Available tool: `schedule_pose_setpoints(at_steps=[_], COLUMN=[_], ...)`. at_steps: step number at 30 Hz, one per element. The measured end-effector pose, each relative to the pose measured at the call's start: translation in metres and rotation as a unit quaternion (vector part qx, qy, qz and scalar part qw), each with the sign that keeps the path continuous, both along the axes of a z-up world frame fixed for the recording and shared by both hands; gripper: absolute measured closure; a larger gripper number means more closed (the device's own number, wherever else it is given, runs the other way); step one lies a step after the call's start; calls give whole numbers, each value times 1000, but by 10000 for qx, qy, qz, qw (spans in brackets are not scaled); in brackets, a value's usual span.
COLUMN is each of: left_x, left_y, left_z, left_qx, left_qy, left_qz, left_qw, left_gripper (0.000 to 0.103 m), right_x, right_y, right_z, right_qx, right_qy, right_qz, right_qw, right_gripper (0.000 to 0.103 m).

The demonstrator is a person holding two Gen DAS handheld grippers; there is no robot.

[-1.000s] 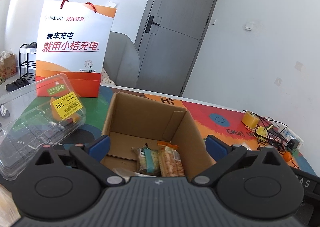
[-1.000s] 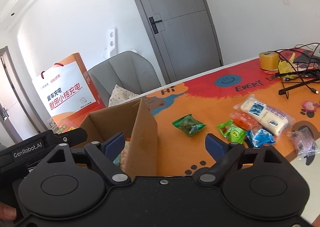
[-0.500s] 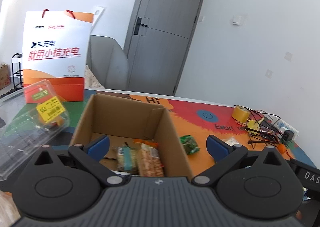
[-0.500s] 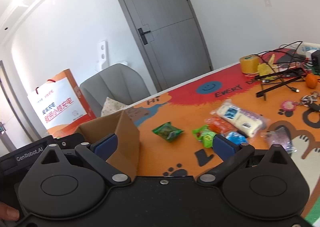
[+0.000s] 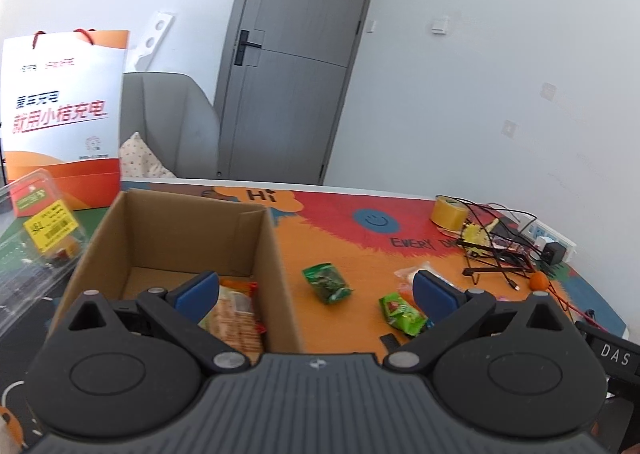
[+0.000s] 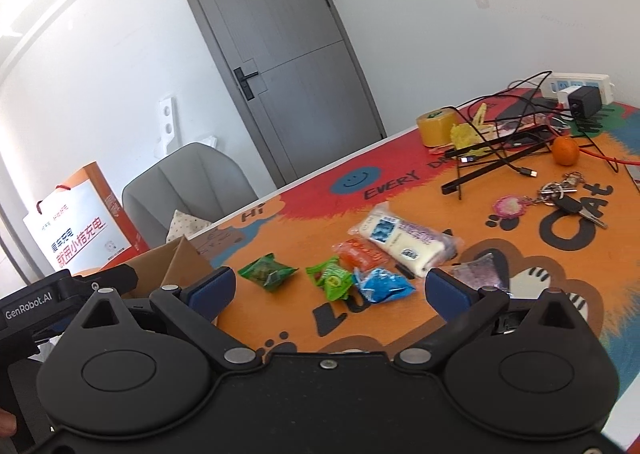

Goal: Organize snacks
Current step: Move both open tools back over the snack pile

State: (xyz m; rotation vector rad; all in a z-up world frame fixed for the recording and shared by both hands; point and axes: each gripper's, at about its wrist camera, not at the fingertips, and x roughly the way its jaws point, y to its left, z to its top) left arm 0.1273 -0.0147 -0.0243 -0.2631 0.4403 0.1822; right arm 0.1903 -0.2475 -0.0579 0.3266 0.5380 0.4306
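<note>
An open cardboard box [image 5: 188, 230] stands on the colourful mat and holds snack packs [image 5: 236, 318]; its corner shows in the right wrist view [image 6: 176, 258]. Loose snacks lie right of it: a dark green pack [image 5: 326, 282] [image 6: 267, 272], a light green pack [image 5: 402, 314] [image 6: 334, 278], a blue pack [image 6: 384, 284], an orange pack [image 6: 360, 252], a white bread pack [image 6: 402, 240] and a purple pack [image 6: 482, 270]. My left gripper [image 5: 316, 294] is open and empty, straddling the box's right wall. My right gripper [image 6: 328, 290] is open and empty above the loose snacks.
A white and orange paper bag [image 5: 60, 118] and a clear plastic clamshell [image 5: 36, 234] sit left of the box. A tape roll [image 6: 436, 126], cables and a black stand [image 6: 496, 158], an orange fruit [image 6: 565, 150], keys [image 6: 568, 198] and a power strip [image 6: 580, 88] lie at the right.
Both grippers have swung right, away from the box and toward the loose snacks. Both stay open and empty.
</note>
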Motion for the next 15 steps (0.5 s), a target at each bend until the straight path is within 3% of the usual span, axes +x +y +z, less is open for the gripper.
schedule_pose_setpoints(at_steps=[10, 15], left_x=[23, 35], left_y=[-30, -45], left_z=[-4, -10], left_qx=[-13, 41], left_qy=[87, 184], left_qz=[-386, -552], left_qw=[9992, 9983], left_gripper=[1, 1], right_x=[12, 21], right_y=[-31, -41], right_z=[-14, -24], right_qx=[49, -45], right_qy=[183, 290], right_qz=[-327, -469], right_qw=[9993, 9985], right_gripper=[2, 16])
